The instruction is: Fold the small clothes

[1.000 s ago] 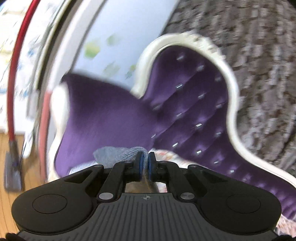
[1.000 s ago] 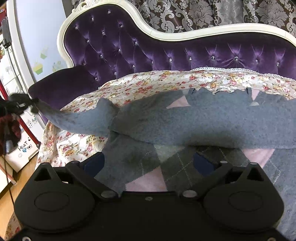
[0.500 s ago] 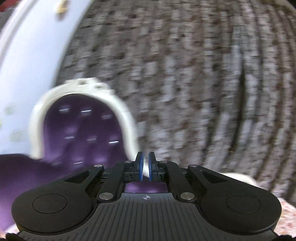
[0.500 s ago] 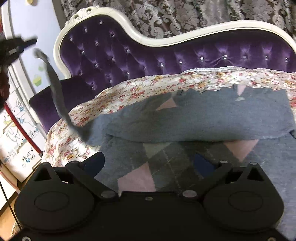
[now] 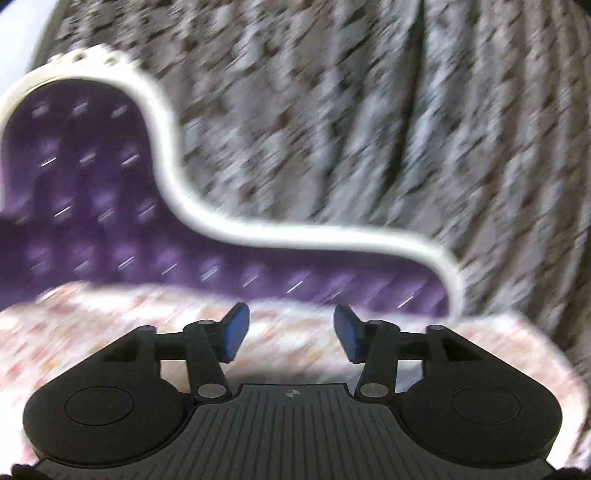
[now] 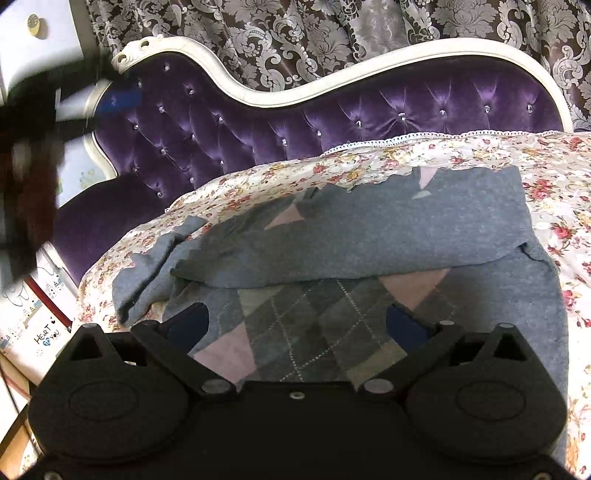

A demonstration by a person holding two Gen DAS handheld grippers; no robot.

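A small grey sweater (image 6: pixel 388 243) with a pink and grey argyle front lies on the floral cover (image 6: pixel 554 177), its far half folded over toward me. One sleeve (image 6: pixel 155 262) lies crumpled at the sweater's left end. My right gripper (image 6: pixel 295 325) hovers open just above the argyle front, nothing between its fingers. My left gripper (image 5: pixel 290 334) is opening, with nothing between its blue pads (image 5: pixel 236 332); it faces the sofa back over the floral cover (image 5: pixel 92 325). The same left gripper (image 6: pixel 33 107) shows as a dark blur at the left of the right wrist view.
A purple tufted sofa back (image 6: pixel 332 118) with a white carved frame (image 6: pixel 258 94) rises behind the cover. Patterned curtains (image 6: pixel 295 33) hang behind it. White boxes with printed pictures (image 6: pixel 40 332) stand on the floor at the left.
The left gripper lifted the sleeve up and swung right, then let it go; its jaws have parted. The sleeve dropped onto the sweater's left end. The right gripper shifted slightly.
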